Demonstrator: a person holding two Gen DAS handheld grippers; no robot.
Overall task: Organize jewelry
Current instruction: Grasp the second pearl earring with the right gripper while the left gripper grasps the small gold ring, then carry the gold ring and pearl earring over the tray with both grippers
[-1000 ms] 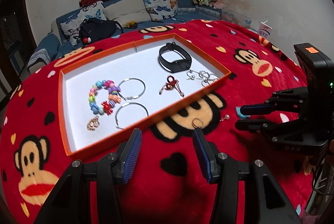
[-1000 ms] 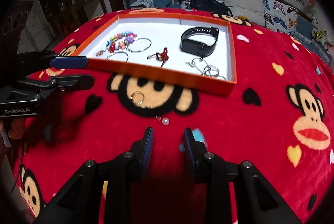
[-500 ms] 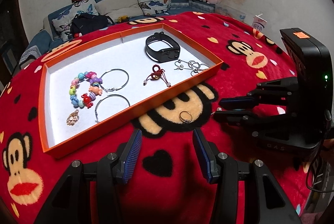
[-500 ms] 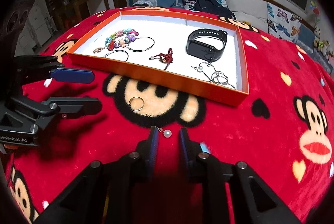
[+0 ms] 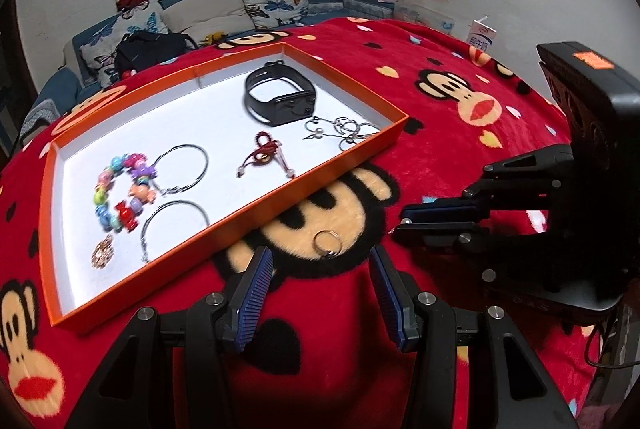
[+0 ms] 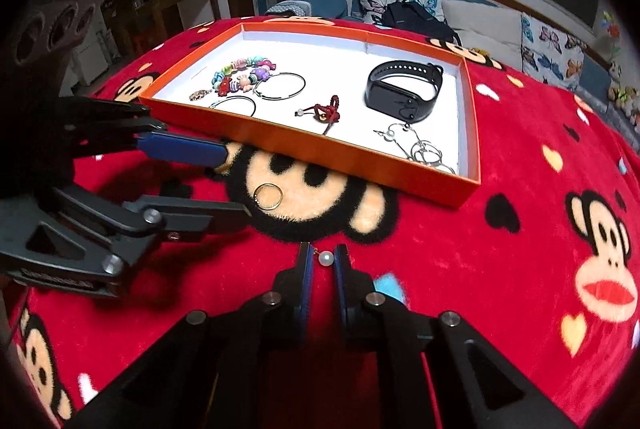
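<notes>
On the red monkey-print blanket lies a gold ring (image 5: 318, 247) (image 6: 279, 200), just ahead of my left gripper (image 5: 320, 261) (image 6: 234, 183) and between its open fingertips, untouched. My right gripper (image 6: 323, 257) (image 5: 400, 225) is closing its jaws onto a small pearl earring (image 6: 325, 259) on the blanket, with the pads tight at both sides of the pearl. Beyond them the orange tray (image 5: 332, 171) (image 6: 320, 151) holds a black smart band (image 5: 280, 97), a colourful bead bracelet (image 5: 120, 189), two wire hoops, a red knot charm (image 5: 262, 153) and silver rings (image 5: 344, 129).
A small milk carton (image 5: 482, 39) stands on the blanket's far right edge. Behind the table there is a sofa with butterfly pillows and a black bag (image 5: 148, 49). Open blanket lies to the right of the tray.
My left gripper has moved forward and down, so the gold ring now sits between its fingertips. The right gripper's jaws have narrowed around the pearl earring without shifting place.
</notes>
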